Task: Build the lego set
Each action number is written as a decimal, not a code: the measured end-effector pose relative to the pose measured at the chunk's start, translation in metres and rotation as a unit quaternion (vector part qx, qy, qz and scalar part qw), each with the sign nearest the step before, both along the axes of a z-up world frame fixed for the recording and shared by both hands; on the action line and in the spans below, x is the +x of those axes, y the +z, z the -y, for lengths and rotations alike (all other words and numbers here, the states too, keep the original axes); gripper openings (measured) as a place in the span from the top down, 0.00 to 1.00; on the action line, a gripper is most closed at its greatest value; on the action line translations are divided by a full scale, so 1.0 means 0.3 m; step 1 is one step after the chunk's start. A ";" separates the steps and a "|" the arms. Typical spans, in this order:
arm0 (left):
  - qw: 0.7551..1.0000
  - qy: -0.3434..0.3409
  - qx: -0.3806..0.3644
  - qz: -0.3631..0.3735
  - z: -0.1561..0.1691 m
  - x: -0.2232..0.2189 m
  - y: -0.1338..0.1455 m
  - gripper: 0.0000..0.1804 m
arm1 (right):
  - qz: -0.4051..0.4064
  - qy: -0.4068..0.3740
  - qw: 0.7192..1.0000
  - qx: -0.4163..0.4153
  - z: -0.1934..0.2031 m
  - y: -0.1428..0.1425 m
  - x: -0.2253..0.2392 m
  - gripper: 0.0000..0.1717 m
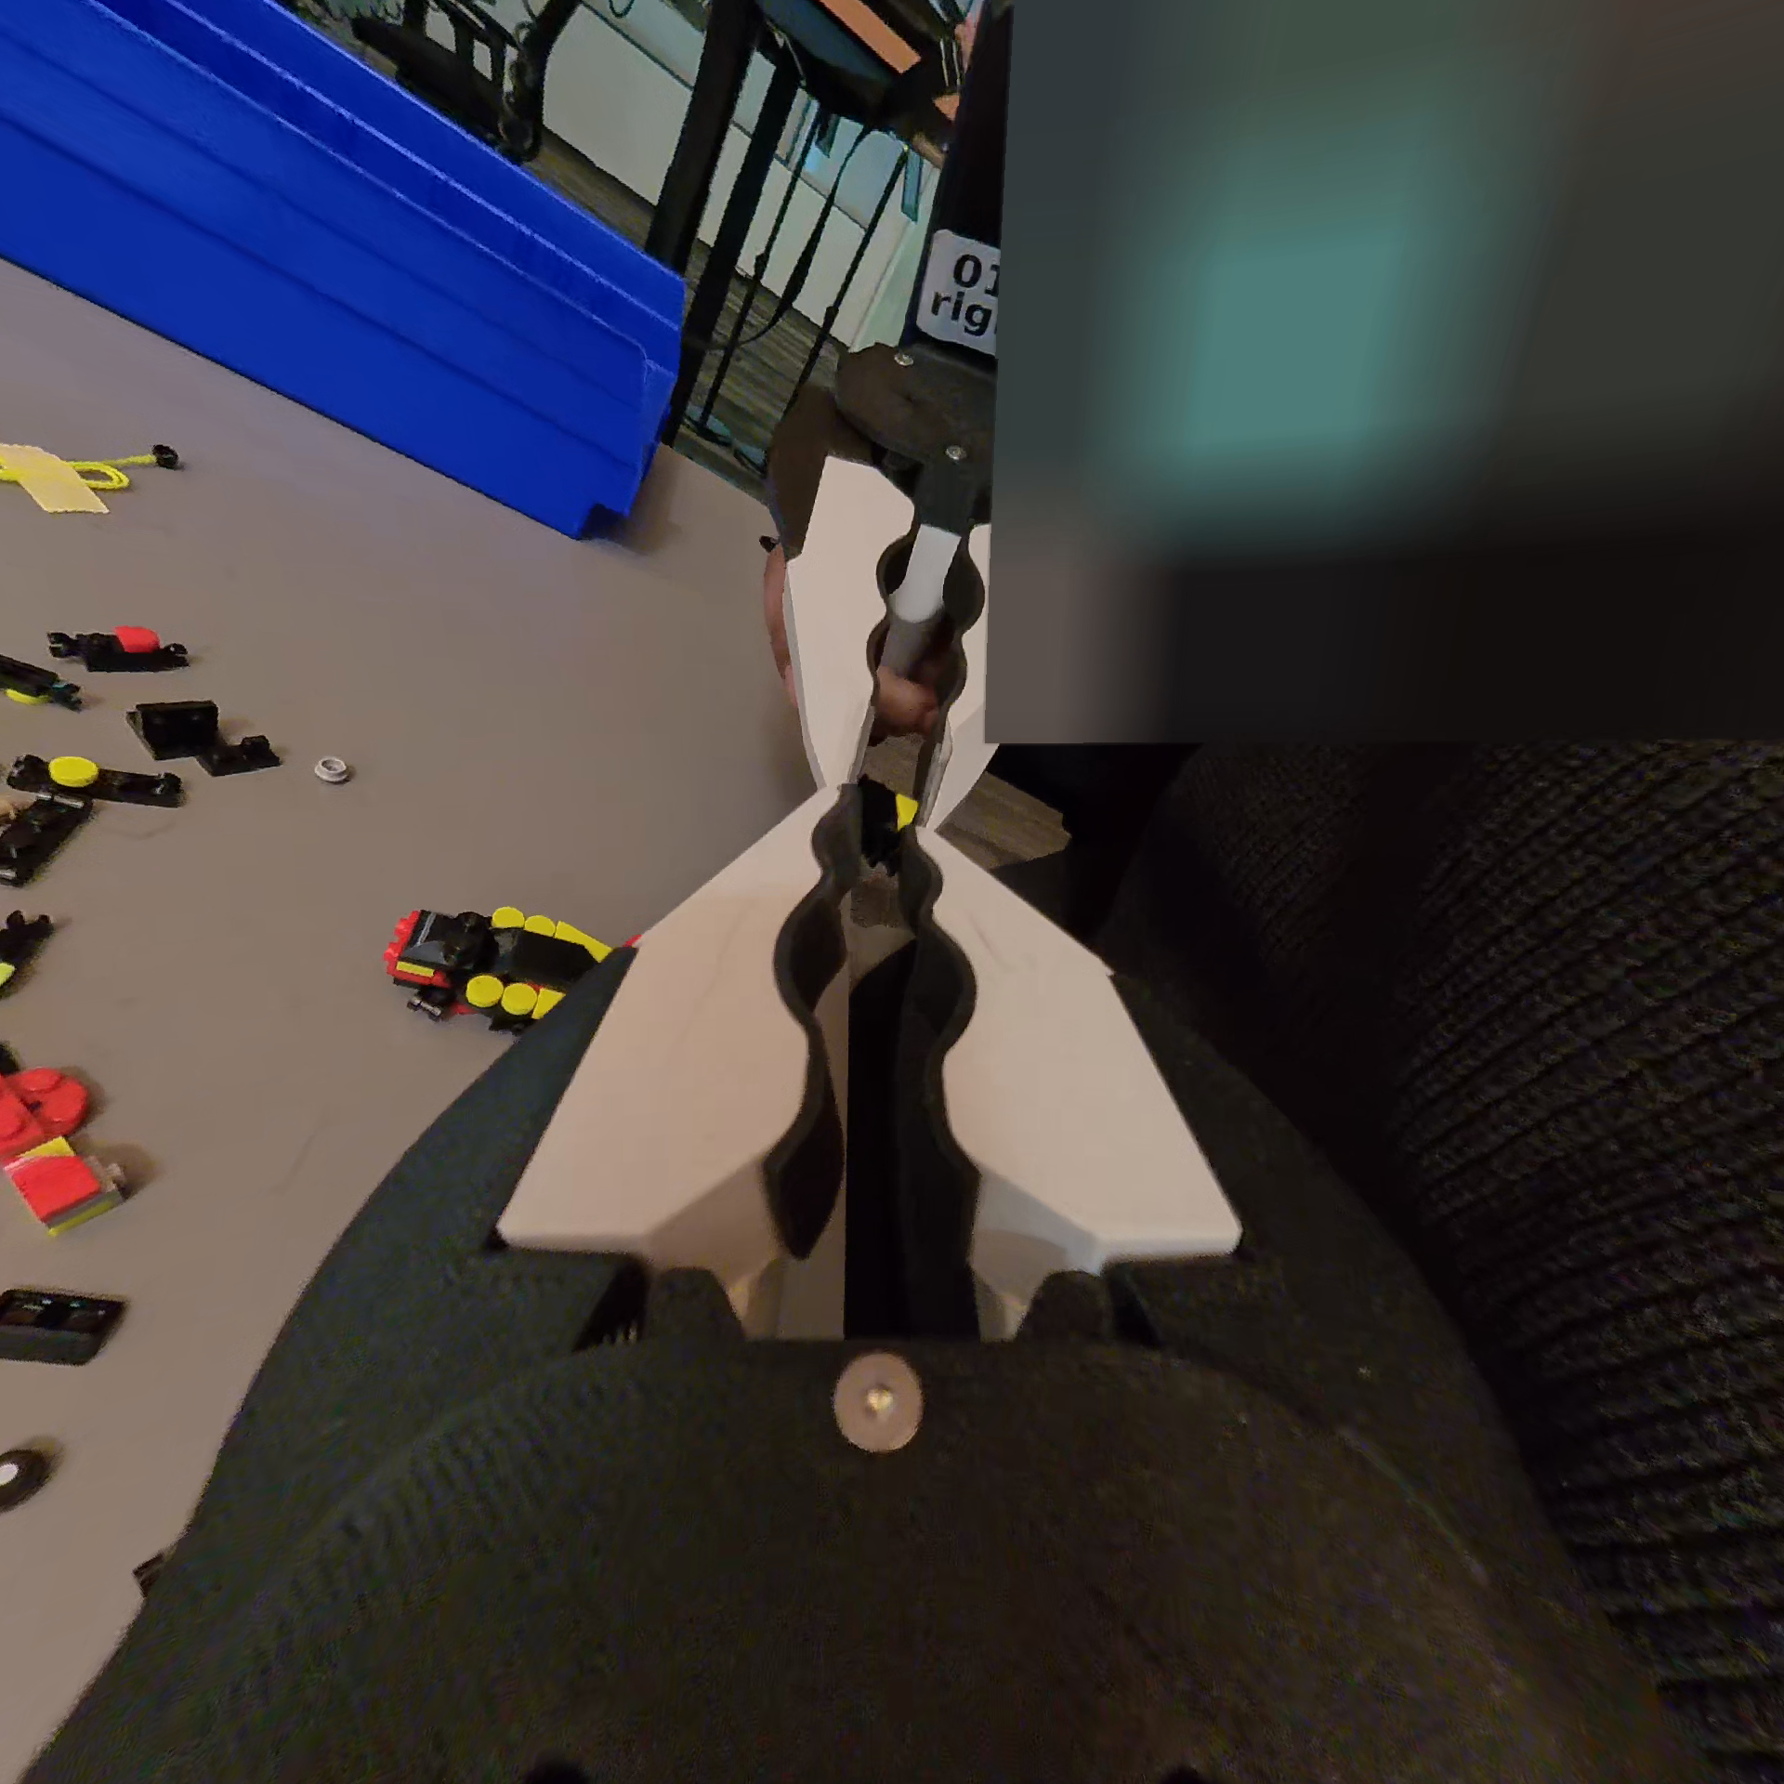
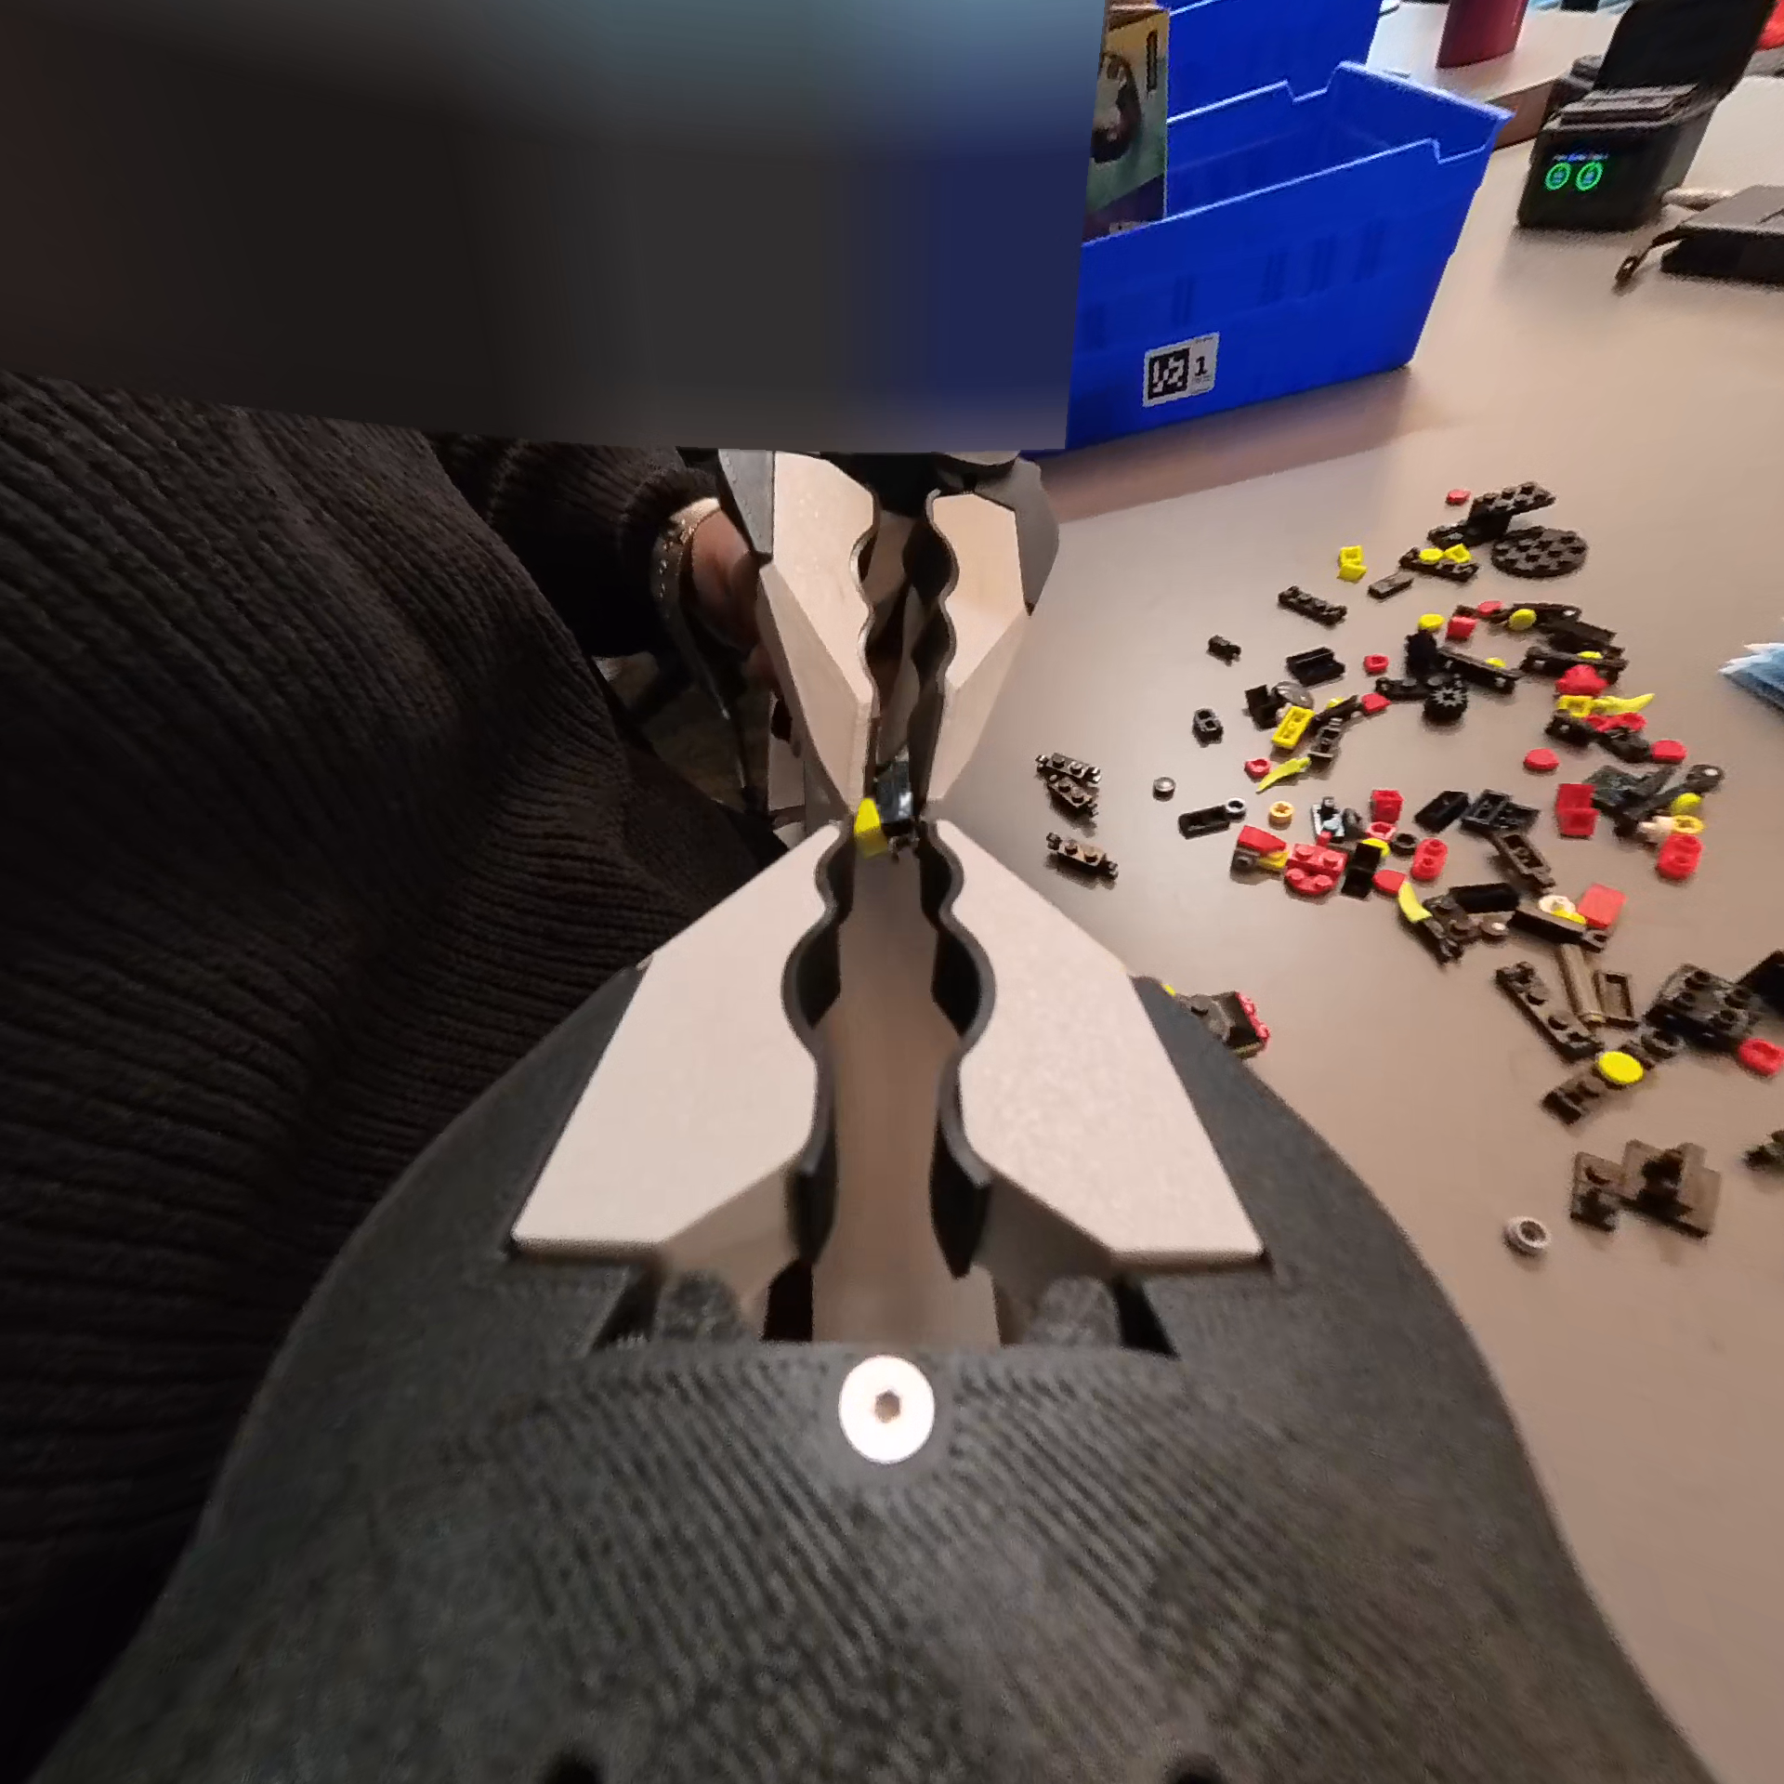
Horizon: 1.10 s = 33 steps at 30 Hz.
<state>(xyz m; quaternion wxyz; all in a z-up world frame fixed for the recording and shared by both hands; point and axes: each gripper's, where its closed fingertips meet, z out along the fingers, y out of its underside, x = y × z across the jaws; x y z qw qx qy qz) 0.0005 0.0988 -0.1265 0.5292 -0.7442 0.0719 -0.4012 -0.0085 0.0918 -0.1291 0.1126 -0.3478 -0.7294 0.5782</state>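
Here both grippers meet tip to tip above the edge of the grey table (image 2: pixel 1255 1351), sharing one small toy-brick assembly (image 1: pixel 880 816), black with a yellow wedge piece on one side.

Left gripper (image 1: pixel 874 821): fingers narrow, nearly together, with the black part of the assembly clamped between the pads at the very tips. In the right wrist view this gripper comes in from the far side, its tips closed over the black end of the same piece.

Right gripper (image 2: pixel 888 838): fingers narrow, a little further apart than the left's, closed on the yellow-and-black end of the assembly. The left pad sits against the yellow wedge; contact on the right pad is hard to make out.

The assembly hangs in the air between the two sets of tips, off the table surface.

Surroundings: a partly built red, black and yellow brick vehicle (image 1: pixel 492 961) lies on the table just left of the left gripper's body. Loose black, red and yellow bricks (image 2: pixel 1448 792) are scattered to the right of the right gripper. A blue plastic bin (image 2: pixel 1284 251) stands at the far side of the table. A dark knit sleeve (image 2: pixel 290 772) fills the left of the right wrist view.
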 end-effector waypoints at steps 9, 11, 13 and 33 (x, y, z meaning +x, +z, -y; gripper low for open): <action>0.988 -0.037 -0.010 0.151 0.011 -0.001 0.057 0.97 | -0.018 0.026 0.995 -0.091 0.007 0.054 0.011 0.93; 0.982 -0.050 -0.011 0.182 0.015 0.009 0.069 0.98 | -0.006 0.046 0.991 -0.123 0.010 0.065 0.024 0.94; 0.979 -0.062 -0.011 0.194 0.021 0.019 0.077 0.98 | 0.006 0.061 0.987 -0.148 0.015 0.073 0.035 0.94; 0.988 -0.032 -0.016 0.148 0.007 0.011 0.047 0.97 | 0.060 0.054 0.984 -0.162 0.003 0.048 0.022 0.94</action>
